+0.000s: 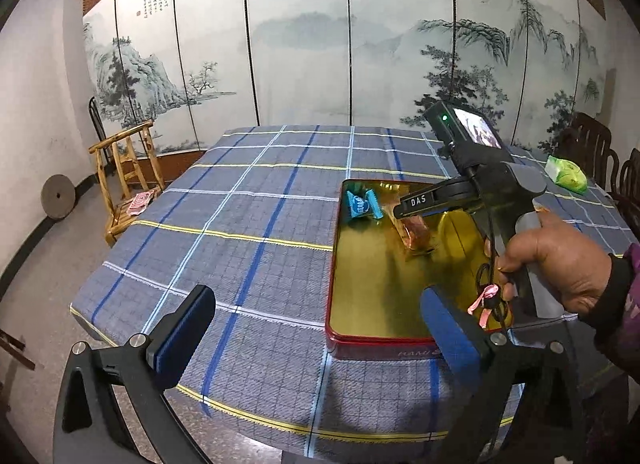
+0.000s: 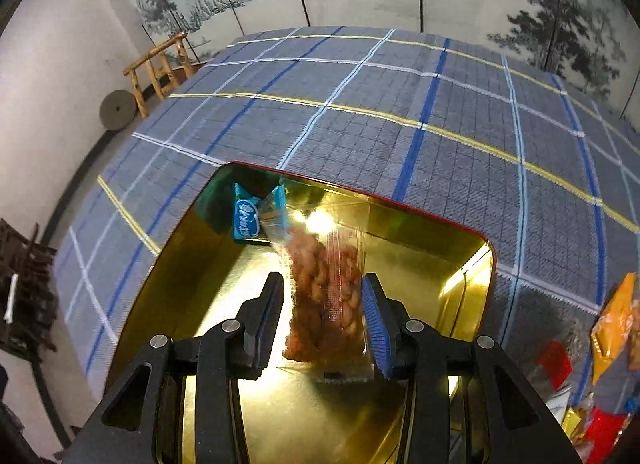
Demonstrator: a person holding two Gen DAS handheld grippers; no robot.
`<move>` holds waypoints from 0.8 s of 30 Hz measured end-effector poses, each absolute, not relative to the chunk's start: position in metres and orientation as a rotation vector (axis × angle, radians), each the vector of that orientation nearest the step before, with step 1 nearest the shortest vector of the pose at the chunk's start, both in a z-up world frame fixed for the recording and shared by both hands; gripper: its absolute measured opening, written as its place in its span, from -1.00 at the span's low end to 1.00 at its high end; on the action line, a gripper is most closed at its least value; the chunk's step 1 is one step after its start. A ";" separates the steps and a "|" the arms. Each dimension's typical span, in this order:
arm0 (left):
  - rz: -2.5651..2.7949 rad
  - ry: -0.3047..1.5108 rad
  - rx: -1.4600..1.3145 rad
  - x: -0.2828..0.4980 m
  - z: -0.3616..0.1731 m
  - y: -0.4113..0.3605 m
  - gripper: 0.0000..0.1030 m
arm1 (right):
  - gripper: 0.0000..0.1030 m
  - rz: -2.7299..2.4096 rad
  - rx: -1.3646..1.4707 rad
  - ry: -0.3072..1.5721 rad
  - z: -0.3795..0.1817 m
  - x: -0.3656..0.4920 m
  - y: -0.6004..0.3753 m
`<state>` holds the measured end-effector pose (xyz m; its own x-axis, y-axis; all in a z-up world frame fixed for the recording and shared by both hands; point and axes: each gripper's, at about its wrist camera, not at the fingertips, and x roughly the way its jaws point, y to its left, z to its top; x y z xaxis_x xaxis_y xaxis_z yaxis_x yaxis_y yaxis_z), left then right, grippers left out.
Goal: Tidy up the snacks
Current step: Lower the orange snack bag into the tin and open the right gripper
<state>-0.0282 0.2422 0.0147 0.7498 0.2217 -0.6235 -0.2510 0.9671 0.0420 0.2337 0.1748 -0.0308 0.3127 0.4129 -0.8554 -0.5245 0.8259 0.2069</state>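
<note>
A red tin with a gold inside (image 1: pixel 360 338) (image 2: pixel 436 224) sits on the checked tablecloth. In it lie a blue wrapped candy (image 1: pixel 363 205) (image 2: pixel 248 216) at the far left corner and a clear packet of brown twisted snacks (image 1: pixel 416 234) (image 2: pixel 326 292). My right gripper (image 2: pixel 325 304) is over the tin with the packet between its parted fingers; the left pad stands off it, so it looks released. In the left wrist view the right gripper (image 1: pixel 416 204) reaches into the tin. My left gripper (image 1: pixel 316 328) is open and empty above the table's near edge, left of the tin.
A pile of loose snack packets (image 2: pixel 612 336) lies to the right of the tin. A green packet (image 1: pixel 568 174) lies at the table's far right. Wooden chairs (image 1: pixel 128 176) stand at the left and far right. A painted screen backs the table.
</note>
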 end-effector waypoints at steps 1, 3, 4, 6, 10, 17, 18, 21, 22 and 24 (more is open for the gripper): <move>0.260 0.678 -0.047 -0.028 0.014 0.243 0.97 | -0.19 0.621 -0.120 1.083 -0.030 0.233 0.176; 0.267 0.676 -0.047 -0.029 0.013 0.244 0.97 | -0.19 0.613 -0.133 1.066 -0.027 0.231 0.177; 0.272 0.674 -0.046 -0.030 0.013 0.244 0.97 | -0.17 0.606 -0.149 1.045 -0.024 0.228 0.178; 0.276 0.675 -0.050 -0.032 0.012 0.246 0.97 | -0.11 0.594 -0.177 1.003 -0.017 0.222 0.179; 0.279 0.682 -0.060 -0.033 0.012 0.247 0.97 | 0.14 0.558 -0.267 0.868 0.006 0.198 0.180; 0.270 0.691 -0.070 -0.034 0.015 0.242 0.97 | 0.27 0.512 -0.364 0.684 0.047 0.158 0.177; 0.267 0.694 -0.073 -0.034 0.015 0.241 0.97 | 0.27 0.506 -0.372 0.669 0.051 0.154 0.176; 0.260 0.695 -0.081 -0.034 0.017 0.237 0.97 | 0.28 0.491 -0.386 0.637 0.061 0.144 0.170; 0.259 0.695 -0.080 -0.035 0.018 0.235 0.97 | 0.28 0.486 -0.386 0.628 0.064 0.141 0.166; 0.253 0.694 -0.073 -0.034 0.019 0.231 0.97 | 0.28 0.474 -0.385 0.618 0.068 0.136 0.159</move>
